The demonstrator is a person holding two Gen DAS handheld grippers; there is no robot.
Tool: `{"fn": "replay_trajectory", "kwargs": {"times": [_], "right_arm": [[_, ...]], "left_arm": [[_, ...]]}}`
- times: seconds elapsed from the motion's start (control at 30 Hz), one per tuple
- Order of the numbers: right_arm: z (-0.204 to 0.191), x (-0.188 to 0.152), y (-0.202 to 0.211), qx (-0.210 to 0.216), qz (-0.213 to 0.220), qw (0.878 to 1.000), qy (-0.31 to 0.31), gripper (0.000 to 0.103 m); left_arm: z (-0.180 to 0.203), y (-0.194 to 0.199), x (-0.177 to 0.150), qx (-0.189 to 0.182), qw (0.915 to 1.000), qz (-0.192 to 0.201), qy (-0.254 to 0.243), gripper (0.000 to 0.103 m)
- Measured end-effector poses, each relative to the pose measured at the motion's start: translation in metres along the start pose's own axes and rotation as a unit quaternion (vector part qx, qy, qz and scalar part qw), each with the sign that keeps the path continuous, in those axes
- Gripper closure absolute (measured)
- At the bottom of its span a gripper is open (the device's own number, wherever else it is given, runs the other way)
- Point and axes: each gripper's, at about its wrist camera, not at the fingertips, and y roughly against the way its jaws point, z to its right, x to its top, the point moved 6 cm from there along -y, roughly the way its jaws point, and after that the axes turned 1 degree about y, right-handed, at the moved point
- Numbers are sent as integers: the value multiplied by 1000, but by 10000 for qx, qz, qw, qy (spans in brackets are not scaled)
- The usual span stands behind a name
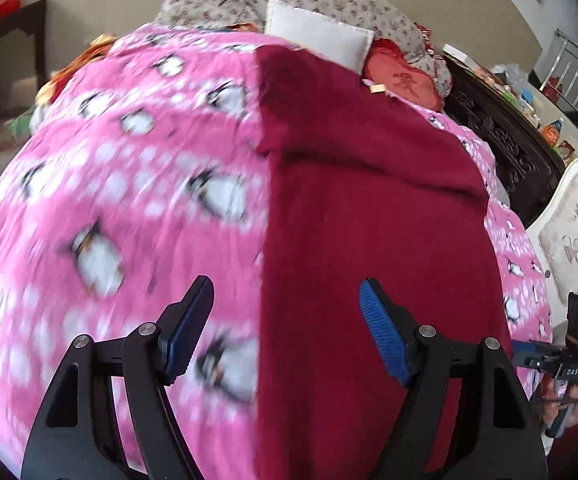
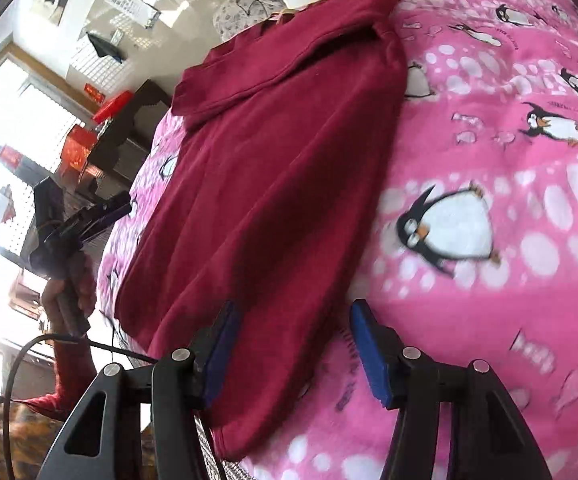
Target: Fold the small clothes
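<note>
The left tongs hung wide open, empty, over the maroon garment's left edge on the pink penguin bedspread. Soft, limp fleece — best pinched at hem corners. The right tongs gaped empty at its near hem.

A dark red knit garment lies spread flat on the pink penguin-print blanket, its length running toward the white pillow. Near the pillow end, a folded-over part, perhaps a sleeve, lies across the body with a clear edge. The fabric is smooth with faint creases, and its near end hangs slightly over the blanket's edge.
</note>
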Motion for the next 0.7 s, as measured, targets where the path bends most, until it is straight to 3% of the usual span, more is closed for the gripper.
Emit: {"fn": "replay_trajectory", "kwargs": {"times": [0.1,0.13,0.2,0.23,0.4,0.53,0.67,0.7], "right_arm": [[-6,-4,-5,51,133,9997,200,52],[-8,-6,-8,-90,160,9991,382,70],[-11,0,-13,-594,201,9956,697,92],[-13,0,-11,-595,272,9955,685,94],[-20,-2,41,-1118,684,9856,1064,95],[12,-11,35,-1450,344,9860,750,95],[18,-11,38,-727,555,9958,67,86],[15,-10,43,-653,593,9961,56,72]], "left_arm": [[-8,4,-21,-111,9996,-95,236,27],[-10,3,-26,-106,9994,-135,293,27],[-16,-3,-34,21,9988,-225,428,27],[-19,-4,-37,65,9985,-252,480,27],[-23,5,-50,147,9983,-173,534,27],[-21,3,-58,304,9984,-149,457,27],[-10,2,-62,447,9987,-190,176,27],[-7,3,-62,402,9989,-212,148,27]]}}
